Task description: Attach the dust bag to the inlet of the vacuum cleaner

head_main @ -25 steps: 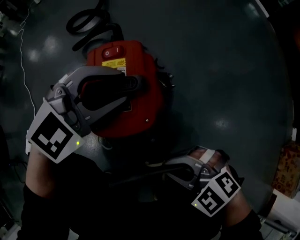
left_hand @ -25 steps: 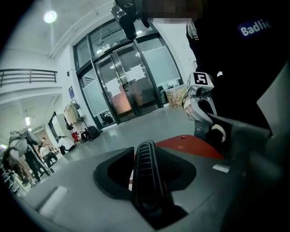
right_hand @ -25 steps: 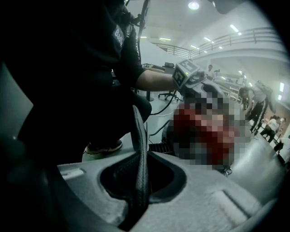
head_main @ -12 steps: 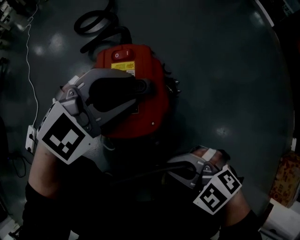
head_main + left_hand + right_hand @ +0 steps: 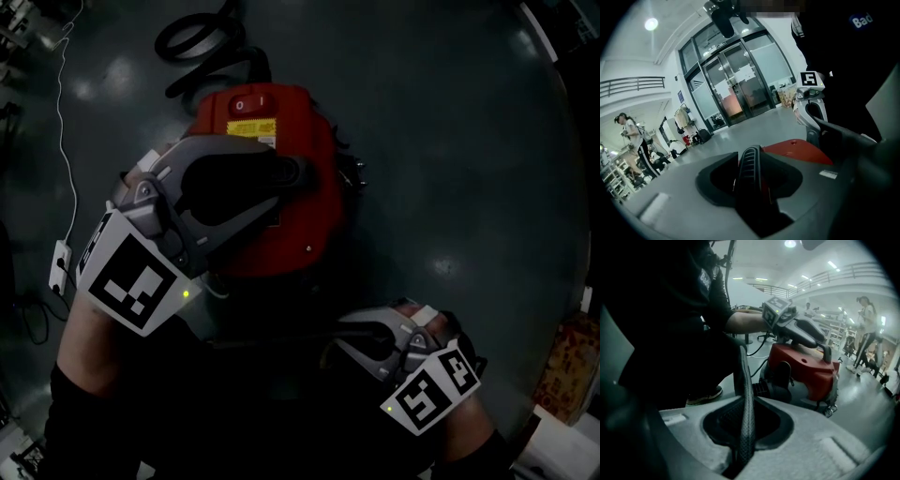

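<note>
The red vacuum cleaner [image 5: 305, 159] stands on the dark floor, its switch on the far side. My left gripper [image 5: 292, 176] lies over its top; in the right gripper view the left gripper [image 5: 808, 336] sits on the black carry handle [image 5: 826, 350], seemingly shut on it. My right gripper [image 5: 258, 349] is low at the near right and points left at a dark mass. Its ribbed fingers [image 5: 745, 427] lie almost together, and its jaws have just been opening slightly. Whether anything is between them I cannot tell. I cannot pick out the dust bag in the dark.
A black hose [image 5: 202, 42] coils beyond the vacuum. A white cable [image 5: 66, 141] runs down the left to a socket strip [image 5: 58, 267]. A cardboard box [image 5: 574, 347] stands at the right edge. People stand further off [image 5: 865, 329].
The head view has shifted a little, so the vacuum sits slightly further right. The left gripper stays on the vacuum's top. The right gripper has sunk slightly in the picture.
</note>
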